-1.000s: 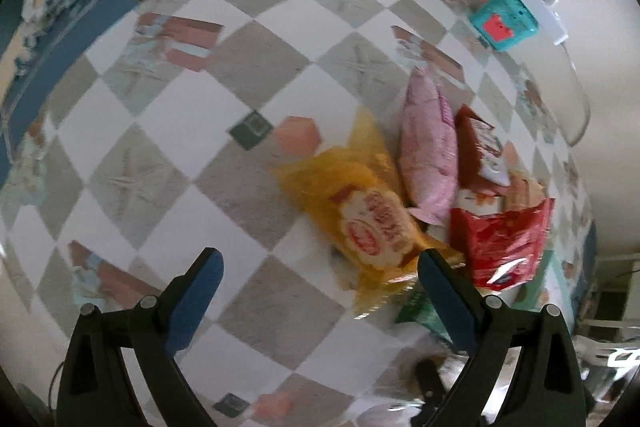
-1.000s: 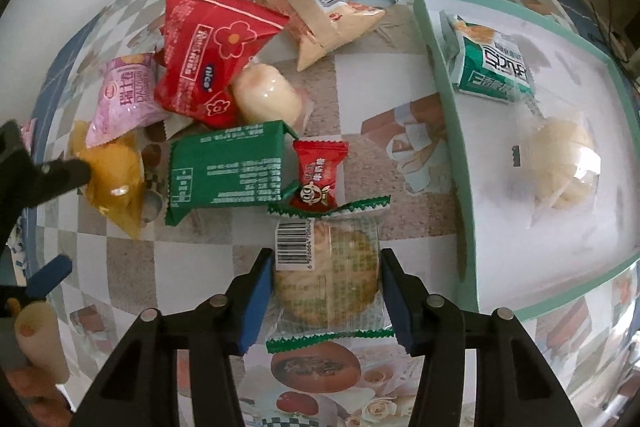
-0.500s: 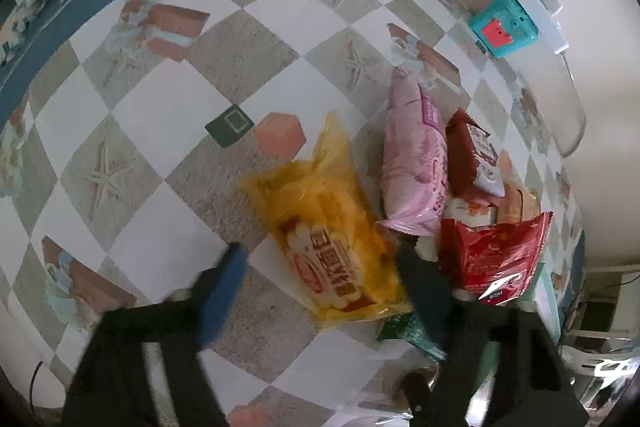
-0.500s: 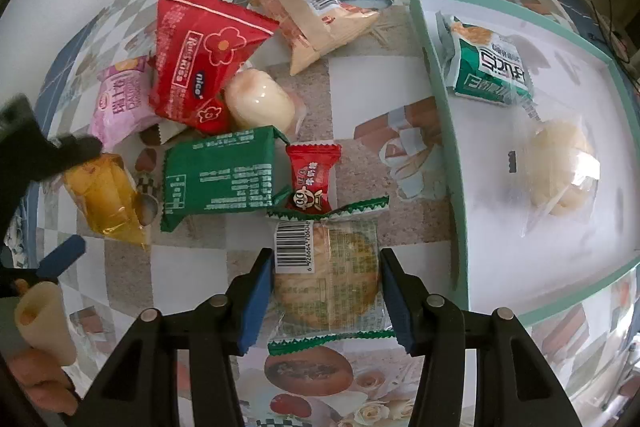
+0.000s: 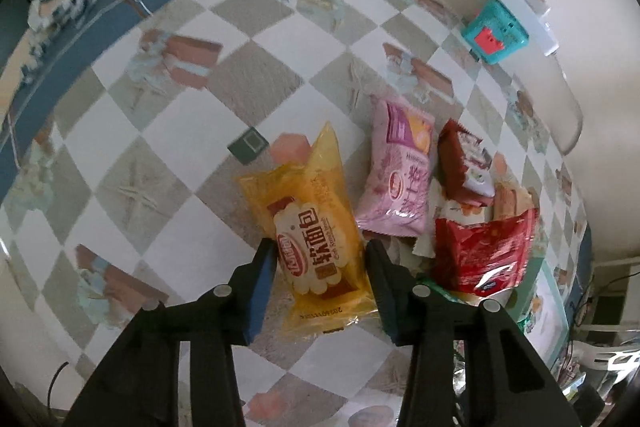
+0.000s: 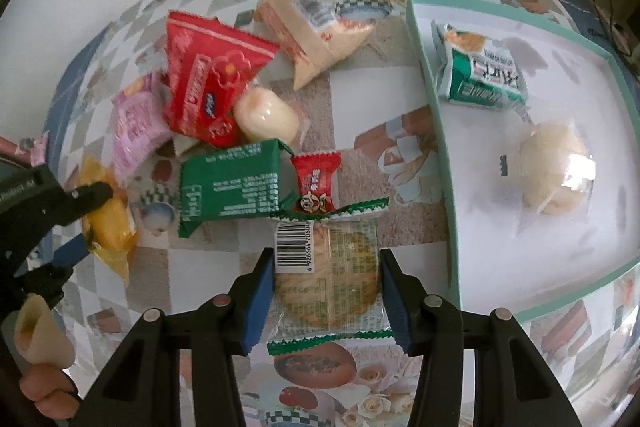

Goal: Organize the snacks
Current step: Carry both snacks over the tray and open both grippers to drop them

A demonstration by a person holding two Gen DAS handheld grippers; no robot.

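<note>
Right gripper [image 6: 327,285]: fingers closed against sides of round biscuit pack [image 6: 326,279], pack apparently pinched, whether on table or raised unclear. Left gripper [image 5: 320,267]: fingers straddling yellow bread bag [image 5: 310,227], grip looks made, though blur leaves contact uncertain.

Loose on checked tablecloth [image 6: 360,99], not yet sorted: green pack [image 6: 232,185], small red candy [image 6: 316,181], pale bun [image 6: 266,115], red bag [image 6: 208,83], pink bag [image 5: 400,175], tan bag [image 6: 320,27].

Done: teal tray [image 6: 436,131] at right holds green-white pack [image 6: 480,71] and wrapped bun [image 6: 556,171]. Two stored, eight outstanding; early stage.
</note>
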